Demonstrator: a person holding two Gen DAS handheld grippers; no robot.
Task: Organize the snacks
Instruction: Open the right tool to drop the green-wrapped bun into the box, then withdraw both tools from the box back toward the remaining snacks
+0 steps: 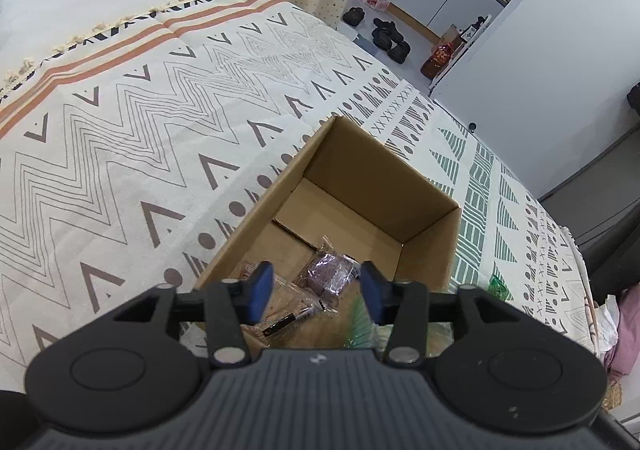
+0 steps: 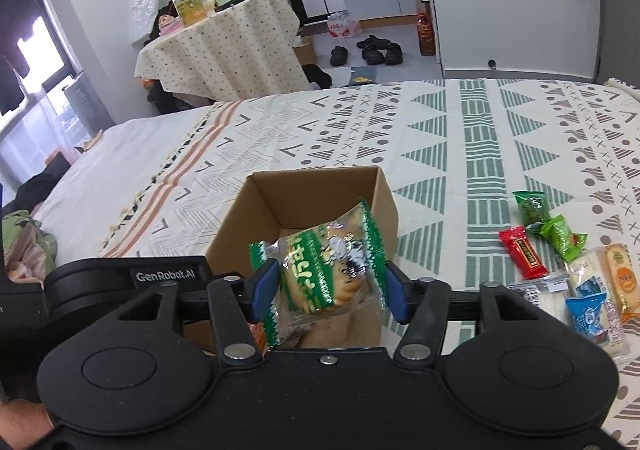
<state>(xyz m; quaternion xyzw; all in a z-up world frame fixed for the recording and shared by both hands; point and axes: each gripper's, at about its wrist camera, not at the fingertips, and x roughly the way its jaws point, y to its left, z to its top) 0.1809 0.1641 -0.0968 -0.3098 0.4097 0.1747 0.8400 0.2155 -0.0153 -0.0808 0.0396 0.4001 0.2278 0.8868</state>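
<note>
An open cardboard box (image 1: pixel 424 246) (image 2: pixel 256 218) stands on the patterned bedspread. In the left wrist view it holds a purple snack pack (image 1: pixel 328 274) and a clear-wrapped one (image 1: pixel 288 314). My left gripper (image 1: pixel 316 292) is open and empty just above the box's near rim. My right gripper (image 2: pixel 330 284) is shut on a green-and-clear cracker packet (image 2: pixel 328 270), held over the box's near side. Loose snacks lie right of the box: a red pack (image 2: pixel 524 252), green packs (image 2: pixel 556 230), a blue pack (image 2: pixel 588 314) and an orange-labelled one (image 2: pixel 620 274).
The left gripper's body (image 2: pixel 120 282) shows at the left of the right wrist view. A round cloth-covered table (image 2: pixel 224 46) with bottles stands beyond the bed. Shoes (image 2: pixel 376 50) lie on the floor. The bed's right edge (image 1: pixel 580 250) is close to the box.
</note>
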